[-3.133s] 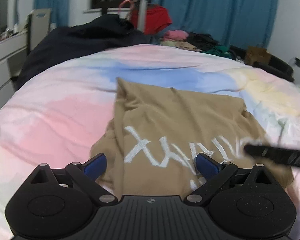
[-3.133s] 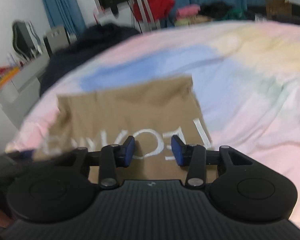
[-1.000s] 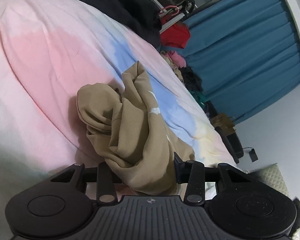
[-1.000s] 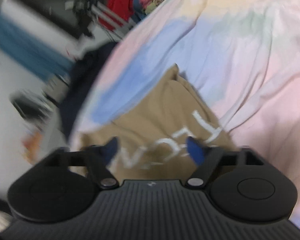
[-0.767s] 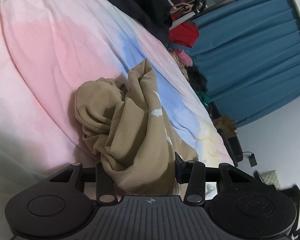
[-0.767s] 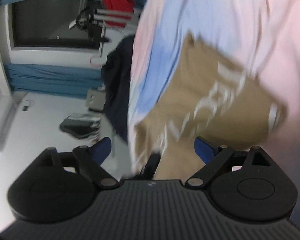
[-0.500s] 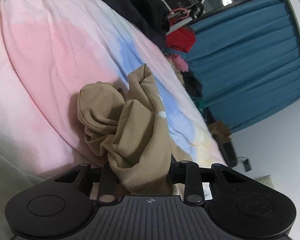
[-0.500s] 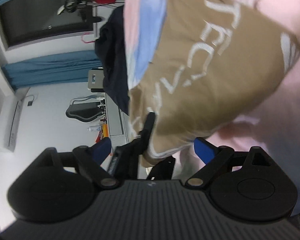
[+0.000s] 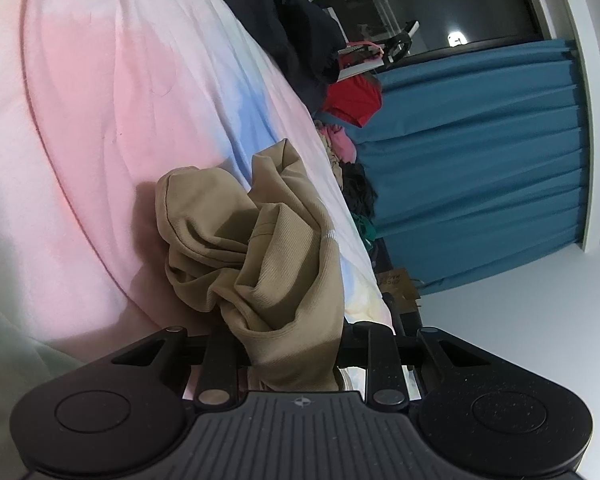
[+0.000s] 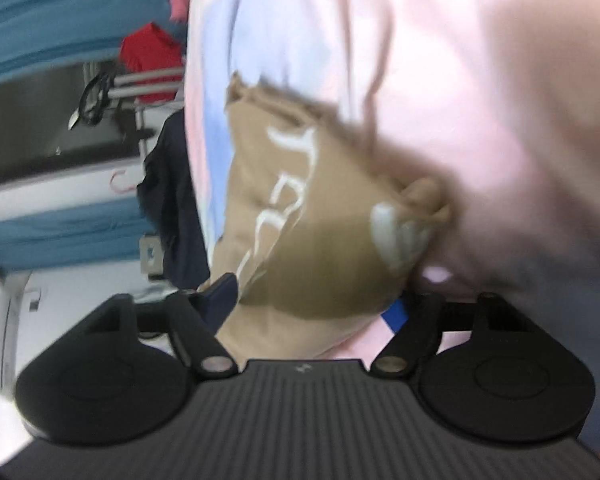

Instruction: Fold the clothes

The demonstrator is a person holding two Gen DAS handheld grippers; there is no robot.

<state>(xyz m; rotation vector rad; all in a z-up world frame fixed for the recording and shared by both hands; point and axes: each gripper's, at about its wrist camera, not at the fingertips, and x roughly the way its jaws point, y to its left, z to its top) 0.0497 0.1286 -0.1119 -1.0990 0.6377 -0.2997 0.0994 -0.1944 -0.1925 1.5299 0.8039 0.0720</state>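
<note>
A tan shirt with white lettering lies bunched on the pastel bed cover. My left gripper is low over the bed. Its jaws are closing and a thick fold of the shirt fills the gap between them, hiding the pads. In the blurred, rolled right wrist view the shirt shows its lettered side. My right gripper has the shirt's near edge between its jaws, which are closing. One blue pad sits at the cloth's edge, and a sliver of pink cover shows by the other.
A dark garment lies heaped at the far end of the bed. Beyond it are a red garment on a rack, a pile of clothes and blue curtains. Pink bed cover surrounds the shirt.
The left fingers have drawn in on the bunched shirt as that view rolled. The right gripper has rolled and sunk toward the shirt's edge, and its jaws have narrowed around the cloth.
</note>
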